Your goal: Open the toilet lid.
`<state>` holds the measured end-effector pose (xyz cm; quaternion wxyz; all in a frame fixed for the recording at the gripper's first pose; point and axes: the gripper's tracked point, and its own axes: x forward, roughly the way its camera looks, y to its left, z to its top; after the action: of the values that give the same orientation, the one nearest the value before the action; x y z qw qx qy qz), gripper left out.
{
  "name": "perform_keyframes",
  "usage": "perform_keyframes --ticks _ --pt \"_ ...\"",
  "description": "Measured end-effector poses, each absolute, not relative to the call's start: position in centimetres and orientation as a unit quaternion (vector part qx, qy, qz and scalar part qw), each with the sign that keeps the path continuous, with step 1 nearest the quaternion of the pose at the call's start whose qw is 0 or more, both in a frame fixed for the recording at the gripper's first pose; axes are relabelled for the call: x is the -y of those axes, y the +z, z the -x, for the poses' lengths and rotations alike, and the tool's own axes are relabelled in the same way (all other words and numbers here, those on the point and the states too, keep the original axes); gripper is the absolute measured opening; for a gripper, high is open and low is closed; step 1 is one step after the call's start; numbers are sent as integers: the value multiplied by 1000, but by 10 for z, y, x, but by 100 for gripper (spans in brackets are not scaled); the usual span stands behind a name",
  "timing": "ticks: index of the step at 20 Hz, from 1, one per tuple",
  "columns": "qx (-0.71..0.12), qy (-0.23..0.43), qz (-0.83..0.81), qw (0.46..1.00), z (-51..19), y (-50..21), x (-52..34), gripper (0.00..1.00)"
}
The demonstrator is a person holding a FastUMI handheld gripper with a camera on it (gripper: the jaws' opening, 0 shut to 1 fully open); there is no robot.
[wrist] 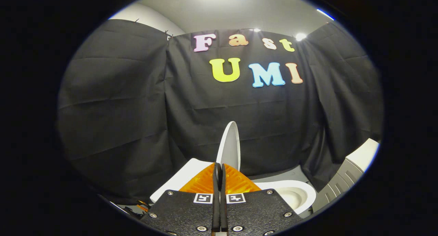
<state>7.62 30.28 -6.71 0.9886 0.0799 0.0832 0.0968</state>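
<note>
Your gripper: fingers orange with ridged stripes, black pads pressed together, nothing between; black textured plates carry small black-and-white square markers. At 12 o'clock beyond the fingertips, toilet lid is white, upright. Toilet bowl at 3 o'clock is white. Tank top at 10 o'clock is white. Grey ribbed unit sits farther at 3 o'clock. Booth cloth is black.

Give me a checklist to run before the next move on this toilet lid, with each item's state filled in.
1. Lid raised: ok, it stands upright, edge-on beyond the fingers.
2. Fingers together: ok, closed with no gap showing.
3. Gripper gripping the lid: cannot tell, the tips overlap its lower edge.
4. Bowl uncovered: ok, its white rim shows beside the fingers.
5. Lid resting against a support: cannot tell, its back is hidden.
</note>
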Motion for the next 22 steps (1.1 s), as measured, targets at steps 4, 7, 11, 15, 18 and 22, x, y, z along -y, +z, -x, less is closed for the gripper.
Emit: perform_keyframes --ticks 4,7,11,15,18,22 --pt "-84 114 -69 988 -80 -65 -329 0" --pt "-85 129 -58 986 -81 -68 -348 0" --pt "-90 148 -58 983 -79 -72 -372 0" --pt "-90 157 -51 982 -80 -74 -388 0" --pt "-91 163 -48 981 -81 -75 -399 0" --pt "-95 166 -34 981 -81 -78 -410 0"
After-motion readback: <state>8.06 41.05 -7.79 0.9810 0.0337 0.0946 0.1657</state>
